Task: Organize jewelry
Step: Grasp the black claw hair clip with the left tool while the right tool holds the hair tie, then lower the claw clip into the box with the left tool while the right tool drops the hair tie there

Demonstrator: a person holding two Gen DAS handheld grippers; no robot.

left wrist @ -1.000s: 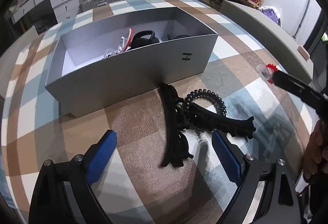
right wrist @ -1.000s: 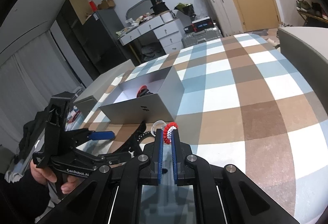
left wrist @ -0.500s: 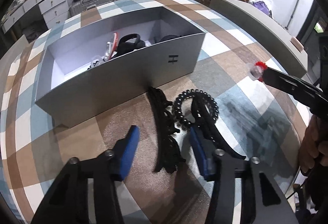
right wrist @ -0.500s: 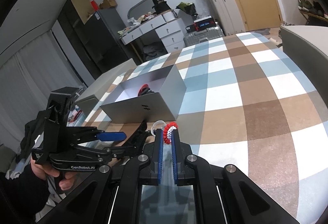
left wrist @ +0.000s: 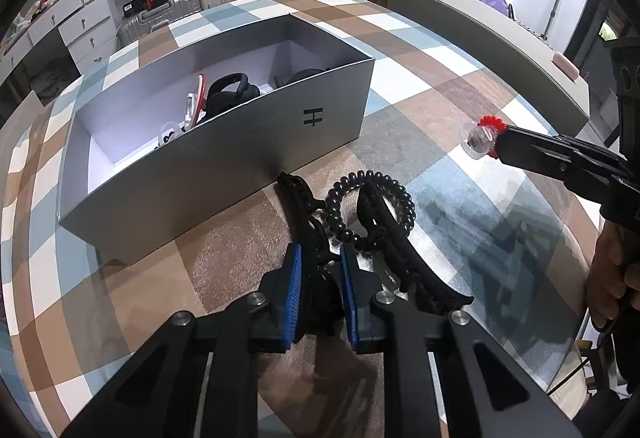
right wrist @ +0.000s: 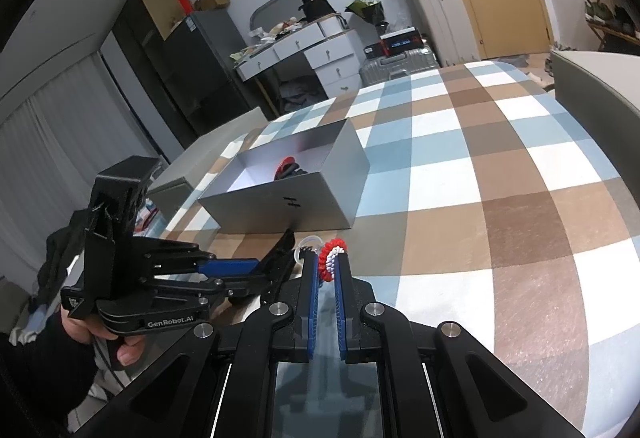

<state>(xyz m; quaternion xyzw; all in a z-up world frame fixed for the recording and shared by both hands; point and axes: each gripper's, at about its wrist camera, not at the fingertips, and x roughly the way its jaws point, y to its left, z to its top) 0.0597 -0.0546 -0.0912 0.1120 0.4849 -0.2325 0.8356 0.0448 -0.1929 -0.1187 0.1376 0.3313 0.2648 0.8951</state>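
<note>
A large black hair claw (left wrist: 298, 197) lies on the checked tablecloth in front of an open grey box (left wrist: 240, 145). My left gripper (left wrist: 319, 256) points down at it, and its jaws are closing, with the blue pads (left wrist: 294, 280) pressing on the claw's left half. A black spiral hair tie (left wrist: 384, 178) loops around the claw's other half. To the right, my right gripper (left wrist: 496, 137) is shut on a red-and-white beaded piece (left wrist: 489, 122) with a clear ring (left wrist: 478, 139). The right wrist view shows that piece (right wrist: 332, 252) pinched at the fingertips (right wrist: 329, 262), with the left gripper (right wrist: 256, 270) low beside the box (right wrist: 280, 205).
Inside the box lie a red-and-white band (left wrist: 199, 93) and black pieces (left wrist: 232, 93). A long grey lid (left wrist: 480, 33) stands at the table's right. A person's hand (left wrist: 612, 278) holds the right gripper near the table edge. Suitcases, drawers and a shoe rack stand behind.
The left gripper's wide-open jaws have closed onto the black hair claw, and the gripper has rolled slightly. The right gripper has kept still, holding the beaded piece.
</note>
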